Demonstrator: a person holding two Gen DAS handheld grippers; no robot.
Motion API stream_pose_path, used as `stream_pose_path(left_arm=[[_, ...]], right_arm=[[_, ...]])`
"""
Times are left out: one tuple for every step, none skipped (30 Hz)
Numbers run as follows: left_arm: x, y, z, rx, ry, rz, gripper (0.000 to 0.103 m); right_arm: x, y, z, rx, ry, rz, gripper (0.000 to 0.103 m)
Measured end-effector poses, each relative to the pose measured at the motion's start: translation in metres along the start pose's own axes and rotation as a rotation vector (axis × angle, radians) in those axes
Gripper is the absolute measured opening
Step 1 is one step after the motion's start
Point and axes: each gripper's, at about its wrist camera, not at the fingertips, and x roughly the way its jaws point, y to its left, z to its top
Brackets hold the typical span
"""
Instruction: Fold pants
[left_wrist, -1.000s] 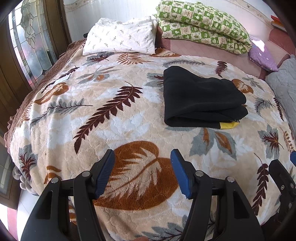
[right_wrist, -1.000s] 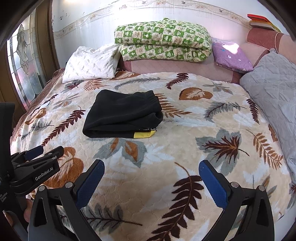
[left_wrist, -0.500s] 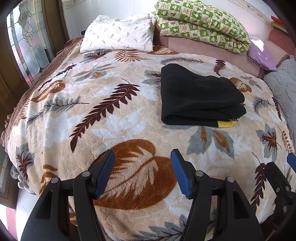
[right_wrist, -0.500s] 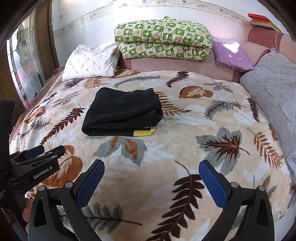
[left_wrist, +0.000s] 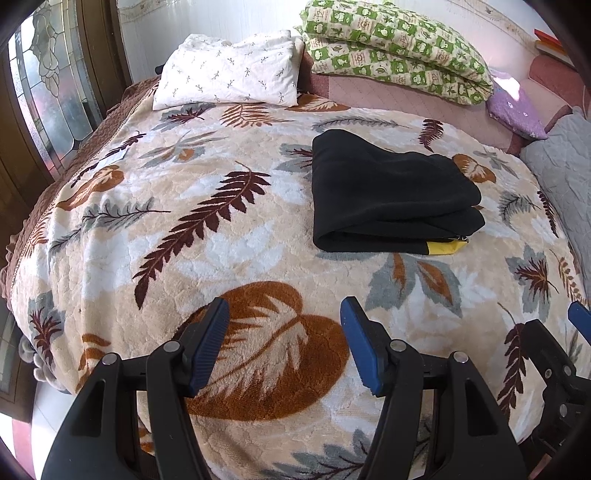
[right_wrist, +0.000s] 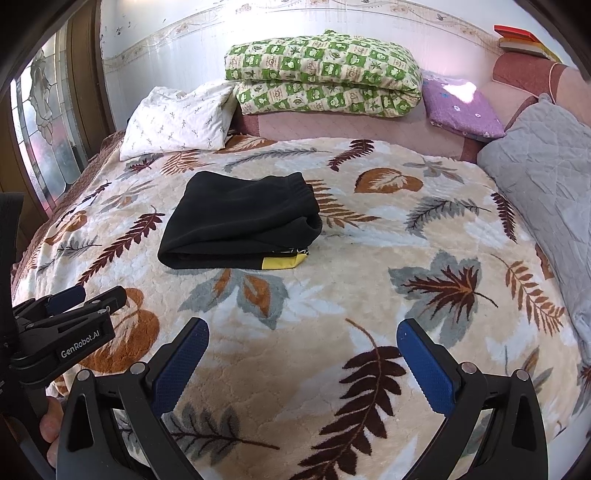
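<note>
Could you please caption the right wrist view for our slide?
Folded black pants lie on the leaf-print blanket; right gripper open, empty.

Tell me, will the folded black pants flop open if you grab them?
Probably, if grabbed by one layer: the pants are soft cloth folded in loose layers. They look thick and fleecy, so likely not slippery. They won't roll, lying flat on the plush blanket.

From the bed's (left_wrist: 221, 240) foot, my left view faced the headboard pillows; my right view sat just beside it, both sharing the folded pants (left_wrist: 391, 199) (right_wrist: 240, 221).
</note>
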Motion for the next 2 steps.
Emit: stream_pose_path(left_arm=[[-0.0002,-0.0002,-0.0002,0.002,0.0,0.0,0.062],[-0.0003,-0.0003,-0.0003,0.003,-0.002,0.0,0.062]], right_arm=[[-0.0001,-0.0005,0.0002,0.0,0.0,0.001,0.102],[-0.0002,-0.0011,0.0004,0.0,-0.001,0.001,0.102]])
